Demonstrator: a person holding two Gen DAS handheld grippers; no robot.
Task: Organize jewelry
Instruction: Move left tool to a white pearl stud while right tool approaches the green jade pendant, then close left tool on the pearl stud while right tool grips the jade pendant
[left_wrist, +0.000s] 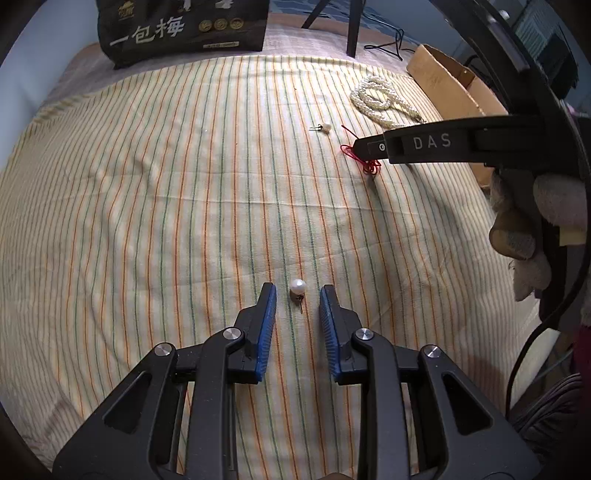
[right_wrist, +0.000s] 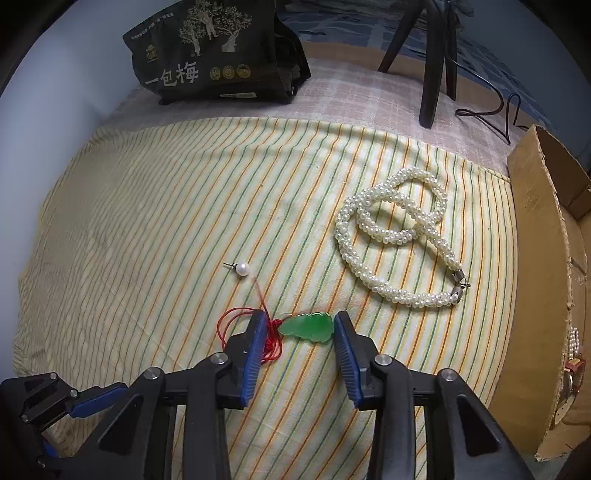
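A pearl stud earring (left_wrist: 297, 287) lies on the striped cloth between the tips of my open left gripper (left_wrist: 297, 291), untouched. A second pearl earring (left_wrist: 325, 127) lies farther off; it also shows in the right wrist view (right_wrist: 242, 268). My right gripper (right_wrist: 300, 320) is open around a green jade pendant (right_wrist: 307, 327) on a red cord (right_wrist: 271, 341), jaws on either side, not closed. A white beaded pearl necklace (right_wrist: 399, 229) lies coiled to the right, also in the left wrist view (left_wrist: 380, 96). The right gripper shows in the left wrist view (left_wrist: 364, 147) over the red cord (left_wrist: 364, 160).
A cardboard box (right_wrist: 543, 280) stands at the cloth's right edge, also in the left wrist view (left_wrist: 450, 81). A dark snack bag (right_wrist: 214, 55) stands at the back. Tripod legs (right_wrist: 432, 59) and a cable stand behind the cloth.
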